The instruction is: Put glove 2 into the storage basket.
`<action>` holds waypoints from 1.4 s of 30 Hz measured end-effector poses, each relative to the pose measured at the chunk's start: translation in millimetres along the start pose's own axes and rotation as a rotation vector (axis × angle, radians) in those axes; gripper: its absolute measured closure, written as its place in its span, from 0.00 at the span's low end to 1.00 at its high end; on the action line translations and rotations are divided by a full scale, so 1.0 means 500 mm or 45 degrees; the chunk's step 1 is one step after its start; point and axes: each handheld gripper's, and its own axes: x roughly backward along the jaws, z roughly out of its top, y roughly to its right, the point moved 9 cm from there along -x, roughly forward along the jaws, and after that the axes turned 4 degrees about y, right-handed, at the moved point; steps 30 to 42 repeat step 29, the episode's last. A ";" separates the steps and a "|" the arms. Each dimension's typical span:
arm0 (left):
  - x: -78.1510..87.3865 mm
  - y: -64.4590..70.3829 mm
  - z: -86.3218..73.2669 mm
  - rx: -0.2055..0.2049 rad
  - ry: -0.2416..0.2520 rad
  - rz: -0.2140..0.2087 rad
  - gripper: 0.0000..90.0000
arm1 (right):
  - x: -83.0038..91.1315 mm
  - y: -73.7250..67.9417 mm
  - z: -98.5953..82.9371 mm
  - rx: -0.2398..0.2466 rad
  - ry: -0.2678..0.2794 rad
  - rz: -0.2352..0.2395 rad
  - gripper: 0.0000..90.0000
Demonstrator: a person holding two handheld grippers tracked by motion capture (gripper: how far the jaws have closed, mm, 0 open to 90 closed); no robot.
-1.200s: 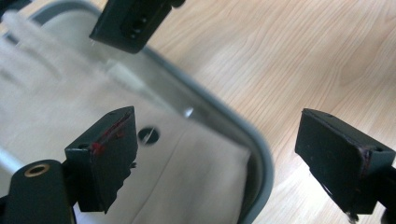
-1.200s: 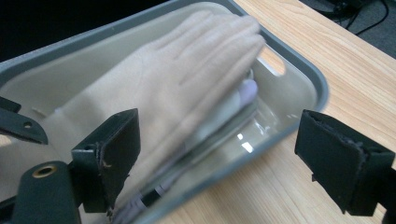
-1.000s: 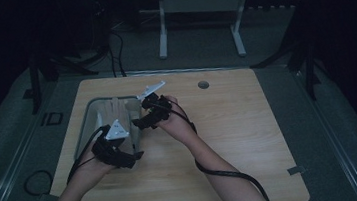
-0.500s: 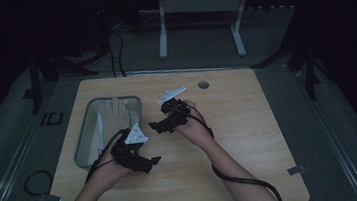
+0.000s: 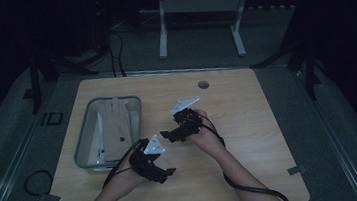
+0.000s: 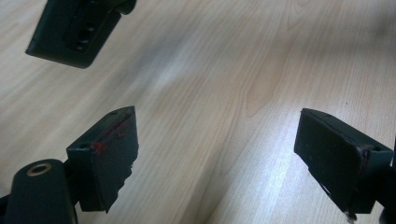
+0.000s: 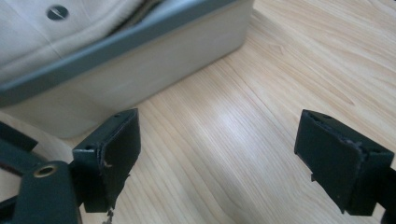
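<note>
I hold both hand-held grippers over the table, jaws wide apart and empty: left hand-held gripper lower middle, right hand-held gripper just above. The tray with a glove sits left.

Dim lab, perhaps — lone table, floor cables

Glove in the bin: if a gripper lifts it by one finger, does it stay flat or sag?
Probably sags. The glove lies flat and limp in the grey bin, and the right gripper view shows soft, seamed fabric. Likely light for its size; the cloth should grip rather than slide. The rest may drag over the bin's rim.
</note>
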 end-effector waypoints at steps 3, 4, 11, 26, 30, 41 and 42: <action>-0.018 0.010 -0.007 -0.001 -0.005 -0.023 0.16 | 0.000 0.008 -0.016 0.005 0.013 -0.011 0.16; -0.025 0.012 -0.010 -0.005 -0.010 -0.026 0.16 | 0.001 0.011 -0.020 0.009 0.023 -0.018 0.16; -0.067 0.026 -0.039 -0.023 -0.057 -0.073 0.16 | 0.000 0.020 -0.062 0.007 -0.011 -0.004 0.16; -0.093 0.033 -0.059 -0.016 -0.087 -0.122 0.16 | -0.007 0.032 -0.141 0.062 -0.064 -0.010 0.15; -0.094 0.034 -0.058 -0.012 -0.082 -0.128 0.16 | -0.007 0.032 -0.143 0.070 -0.048 -0.006 0.15; -0.094 0.034 -0.058 -0.012 -0.082 -0.128 0.16 | -0.007 0.032 -0.143 0.070 -0.048 -0.006 0.15; -0.094 0.034 -0.058 -0.012 -0.082 -0.128 0.16 | -0.007 0.032 -0.143 0.070 -0.048 -0.006 0.15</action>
